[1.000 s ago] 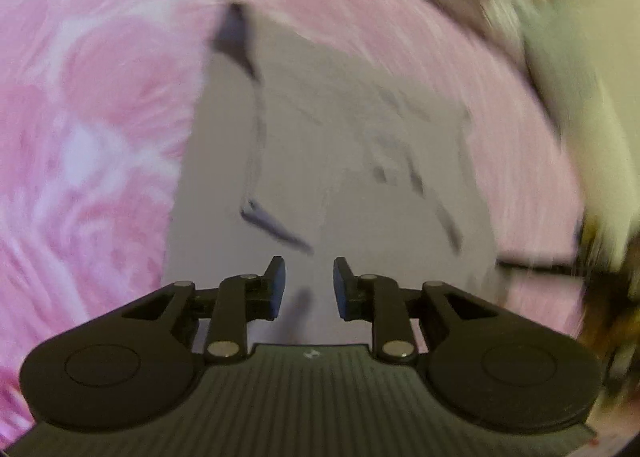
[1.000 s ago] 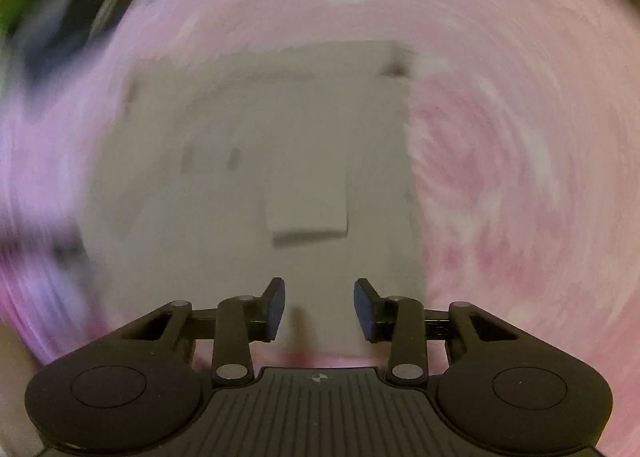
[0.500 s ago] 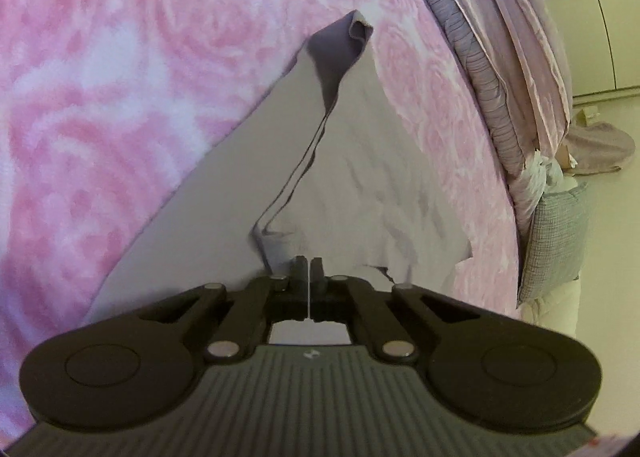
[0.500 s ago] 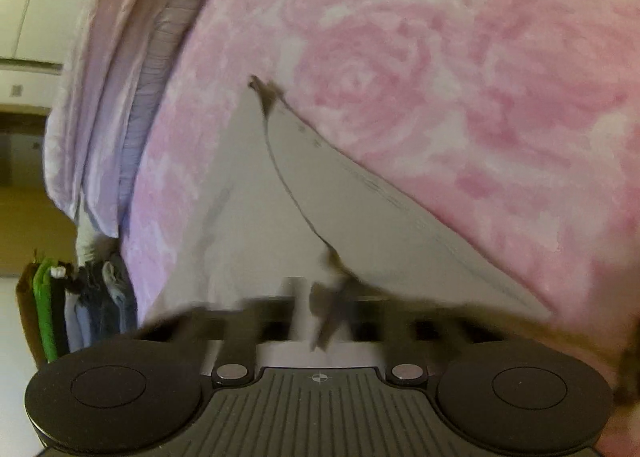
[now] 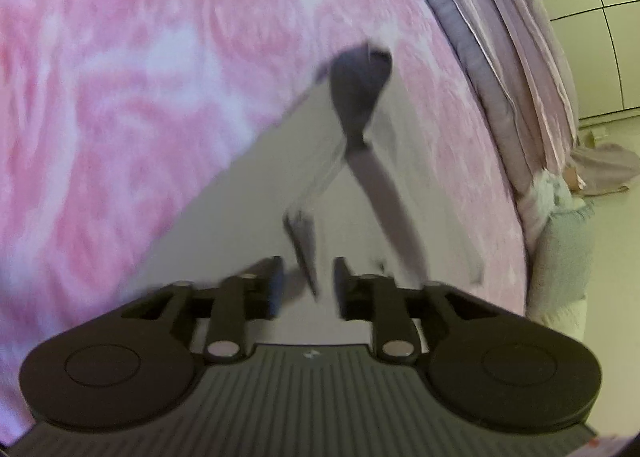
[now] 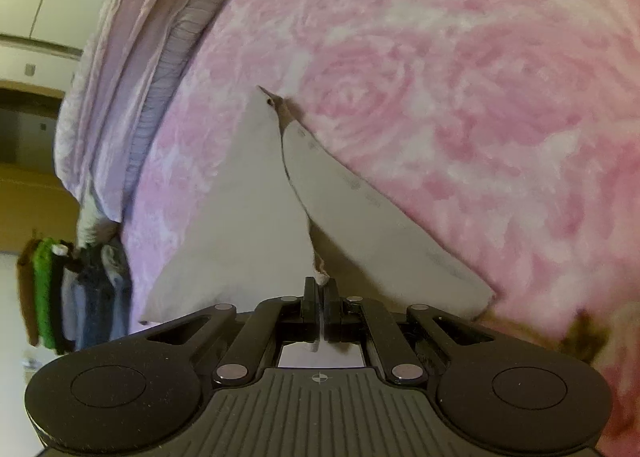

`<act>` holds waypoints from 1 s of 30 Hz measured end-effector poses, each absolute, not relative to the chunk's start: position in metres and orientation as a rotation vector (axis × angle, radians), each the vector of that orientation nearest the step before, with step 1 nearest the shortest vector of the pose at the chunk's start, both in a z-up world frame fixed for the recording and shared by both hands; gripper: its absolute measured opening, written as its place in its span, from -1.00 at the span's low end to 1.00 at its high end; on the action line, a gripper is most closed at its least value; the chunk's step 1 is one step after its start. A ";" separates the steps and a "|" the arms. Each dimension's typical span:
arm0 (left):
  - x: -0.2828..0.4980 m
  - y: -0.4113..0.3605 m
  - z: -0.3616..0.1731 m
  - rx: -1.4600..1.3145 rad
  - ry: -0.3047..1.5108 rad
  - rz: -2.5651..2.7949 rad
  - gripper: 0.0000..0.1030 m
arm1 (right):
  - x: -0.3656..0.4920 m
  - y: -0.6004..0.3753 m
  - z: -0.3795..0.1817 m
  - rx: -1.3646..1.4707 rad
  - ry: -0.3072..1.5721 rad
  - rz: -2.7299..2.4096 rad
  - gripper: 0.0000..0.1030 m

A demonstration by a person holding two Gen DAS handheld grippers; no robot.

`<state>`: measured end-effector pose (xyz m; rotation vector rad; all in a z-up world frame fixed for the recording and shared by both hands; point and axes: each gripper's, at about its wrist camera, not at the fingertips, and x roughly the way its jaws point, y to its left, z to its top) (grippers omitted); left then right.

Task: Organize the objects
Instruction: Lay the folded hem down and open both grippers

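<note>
A grey garment (image 5: 240, 217) is lying spread on a bed covered by a pink rose-patterned blanket (image 5: 120, 97), and both hand-held grippers are working at its near edge. The right hand-held gripper (image 6: 321, 307) is pinching a fold of the grey garment (image 6: 240, 217) with its jaws fully together, the cloth rising to the pads as a thin ridge that is running away up the bed toward a far corner. The left hand-held gripper (image 5: 306, 283) is opening, its jaws standing partly apart; a narrow strip of the fabric is hanging between them, but blur is hiding whether either pad is touching it, and it looks released rather than gripped. The garment's long fold line is lying straight ahead of each hand-held gripper, so any coming pull or fold would probably be running along that ridge, with the right hand alone in control of the cloth. The left view is showing the lifted far corner as a dark curl, and a mauve quilt (image 5: 520, 57) bunched at the bed's edge; the right view is instead showing a row of folded clothes (image 6: 72, 293) standing on the floor beside the bed.
</note>
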<state>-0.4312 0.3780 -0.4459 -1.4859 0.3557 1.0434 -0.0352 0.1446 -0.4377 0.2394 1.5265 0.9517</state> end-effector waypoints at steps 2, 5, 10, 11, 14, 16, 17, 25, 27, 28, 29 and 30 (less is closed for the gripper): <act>-0.428 0.389 -0.446 -1.476 0.367 1.052 -0.47 | -0.037 0.150 -0.443 0.203 1.566 0.927 -0.96; -0.422 0.396 -0.450 -1.472 0.398 1.043 -0.62 | -0.042 0.146 -0.447 0.190 1.580 0.921 -0.72; -0.425 0.380 -0.445 -1.473 0.390 1.047 -1.00 | -0.042 0.139 -0.445 0.169 1.539 0.960 -1.00; -0.428 0.373 -0.442 -1.477 0.377 1.050 -1.00 | -0.040 0.137 -0.442 0.172 1.531 0.972 -1.00; -0.437 0.354 -0.443 -1.534 0.347 1.057 -1.00 | -0.033 0.130 -0.436 0.221 1.539 0.996 -1.00; -0.441 0.345 -0.447 -1.558 0.334 1.068 -1.00 | -0.032 0.127 -0.435 0.231 1.550 0.996 -1.00; -0.442 0.341 -0.449 -1.573 0.338 1.078 -1.00 | -0.032 0.125 -0.436 0.234 1.556 0.996 -1.00; -0.445 0.327 -0.449 -1.548 0.373 1.073 -1.00 | -0.035 0.109 -0.434 0.219 1.580 0.990 -1.00; -0.444 0.326 -0.449 -1.543 0.385 1.079 -1.00 | -0.036 0.104 -0.436 0.226 1.599 0.983 -1.00; -0.445 0.326 -0.451 -1.545 0.387 1.080 -1.00 | -0.037 0.102 -0.438 0.225 1.604 0.973 -1.00; -0.446 0.324 -0.451 -1.549 0.388 1.080 -1.00 | -0.037 0.101 -0.439 0.222 1.607 0.969 -1.00; -0.446 0.323 -0.451 -1.547 0.385 1.077 -1.00 | -0.038 0.100 -0.441 0.215 1.606 0.965 -1.00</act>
